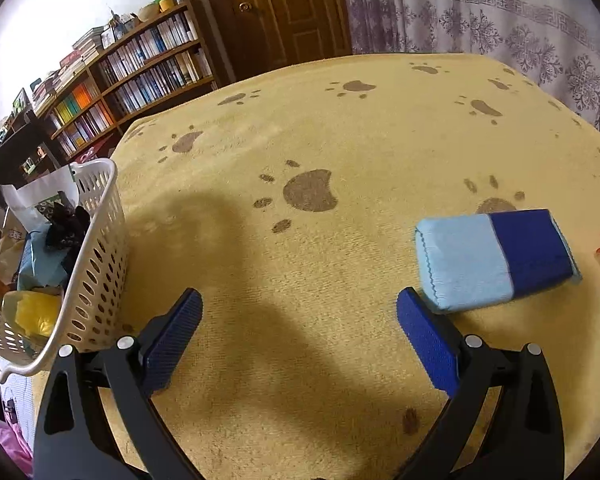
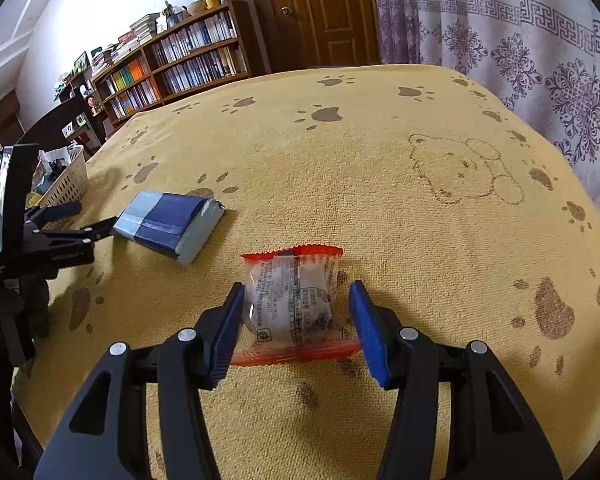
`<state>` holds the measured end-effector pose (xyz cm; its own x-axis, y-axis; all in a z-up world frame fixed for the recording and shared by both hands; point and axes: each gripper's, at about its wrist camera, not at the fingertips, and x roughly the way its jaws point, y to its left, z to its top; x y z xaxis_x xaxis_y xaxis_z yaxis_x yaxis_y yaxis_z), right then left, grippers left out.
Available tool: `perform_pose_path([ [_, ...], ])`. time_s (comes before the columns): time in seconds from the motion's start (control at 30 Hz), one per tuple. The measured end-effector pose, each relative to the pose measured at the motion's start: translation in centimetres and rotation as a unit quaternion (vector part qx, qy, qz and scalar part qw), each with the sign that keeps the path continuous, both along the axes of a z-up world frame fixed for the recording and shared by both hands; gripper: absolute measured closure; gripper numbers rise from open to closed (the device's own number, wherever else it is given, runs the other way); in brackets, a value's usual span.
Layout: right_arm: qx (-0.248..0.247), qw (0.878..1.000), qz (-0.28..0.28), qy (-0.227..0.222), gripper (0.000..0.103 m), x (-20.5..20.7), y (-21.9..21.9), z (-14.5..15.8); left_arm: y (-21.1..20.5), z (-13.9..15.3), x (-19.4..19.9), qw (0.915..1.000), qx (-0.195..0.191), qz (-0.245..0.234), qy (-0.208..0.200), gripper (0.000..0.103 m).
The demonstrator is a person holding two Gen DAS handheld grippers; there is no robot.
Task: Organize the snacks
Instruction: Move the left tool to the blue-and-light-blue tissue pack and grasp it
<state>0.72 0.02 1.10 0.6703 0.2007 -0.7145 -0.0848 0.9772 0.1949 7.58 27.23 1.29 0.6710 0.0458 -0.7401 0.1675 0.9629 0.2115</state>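
While the left gripper (image 1: 300, 320) hovers with fingers spread wide, holding nothing, the right gripper (image 2: 296, 312) fingers straddle the snack packet (image 2: 292, 300), not yet clamped.

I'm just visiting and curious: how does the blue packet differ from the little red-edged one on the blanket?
The blue packet is opaque, a two-tone block of light and dark blue; the red-edged snack is a clear wrapper showing a pale round treat. The blue packet looks larger and lies just past the left gripper, outside its open jaws; the red-edged snack sits between the right gripper's open jaws. Both lie flat on the yellow blanket, outside the basket.
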Motion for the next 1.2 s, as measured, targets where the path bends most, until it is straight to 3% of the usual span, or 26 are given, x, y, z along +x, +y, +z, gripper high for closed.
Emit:
perform_pose_path([
  [0.37,0.026,1.000,-0.007,-0.002,0.050,0.0,-0.9,0.0,-4.3,-0.3,-4.2,0.9961,-0.004,-0.088,0.005,0.004],
  [0.7,0.054,0.998,-0.036,0.004,0.050,0.2,-2.5,-0.1,-9.3,1.0,-8.8,0.9740,0.000,-0.226,-0.014,0.004],
  [0.83,0.058,0.998,-0.039,0.006,0.050,0.3,-2.6,-0.1,-9.8,1.6,-7.6,0.9737,-0.027,-0.226,-0.009,0.004],
  [1.07,0.068,0.997,-0.048,0.007,0.050,0.3,-3.2,-0.2,-11.5,0.2,-4.1,0.9761,-0.032,-0.214,0.017,0.004],
  [1.2,0.067,0.997,-0.047,0.007,0.050,0.4,-3.2,-0.2,-12.3,-0.5,-2.6,0.9769,-0.036,-0.208,0.033,0.015],
])
